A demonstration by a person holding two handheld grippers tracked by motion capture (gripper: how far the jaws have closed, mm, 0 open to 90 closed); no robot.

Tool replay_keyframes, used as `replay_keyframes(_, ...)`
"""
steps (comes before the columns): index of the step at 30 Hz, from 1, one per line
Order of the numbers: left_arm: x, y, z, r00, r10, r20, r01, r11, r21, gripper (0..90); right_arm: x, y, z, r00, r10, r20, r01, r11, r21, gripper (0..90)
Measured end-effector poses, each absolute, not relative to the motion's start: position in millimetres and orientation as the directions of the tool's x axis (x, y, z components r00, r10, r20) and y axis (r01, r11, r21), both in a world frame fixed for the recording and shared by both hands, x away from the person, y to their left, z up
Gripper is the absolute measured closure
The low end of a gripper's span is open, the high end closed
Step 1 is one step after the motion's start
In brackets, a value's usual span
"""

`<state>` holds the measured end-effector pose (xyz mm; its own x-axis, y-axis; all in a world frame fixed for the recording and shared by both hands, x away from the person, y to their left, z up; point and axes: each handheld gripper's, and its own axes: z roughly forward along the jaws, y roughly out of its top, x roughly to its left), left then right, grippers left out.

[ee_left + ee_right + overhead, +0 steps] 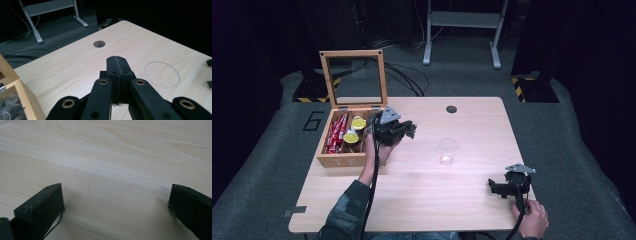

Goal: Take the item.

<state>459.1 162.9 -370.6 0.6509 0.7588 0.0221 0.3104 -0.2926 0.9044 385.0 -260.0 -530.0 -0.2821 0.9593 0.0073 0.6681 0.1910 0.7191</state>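
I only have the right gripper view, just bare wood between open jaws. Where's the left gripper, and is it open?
Observer: The left gripper is next to the open wooden box, with its jaws pressed together.
Operator: Is anything on the table out ahead of it?
Observer: A clear cup stands upright near the table's middle, touching nothing.
Operator: What's in the box?
Observer: Red packets and yellow-topped pods.

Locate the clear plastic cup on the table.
In the high view the clear plastic cup stands upright near the table's middle, right of the left tool and the wooden tea box.
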Motion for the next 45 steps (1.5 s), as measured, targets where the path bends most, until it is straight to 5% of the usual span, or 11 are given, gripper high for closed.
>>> replay_keyframes(45, 468.7, 85.5, -385.1, 0.737, 0.676, 0.001, 0.292, -0.321, 0.901, 89.6, 384.9, -260.0, -530.0, -0.282, 0.959, 0.008, 0.668, 0.191, 0.719, 0.0)
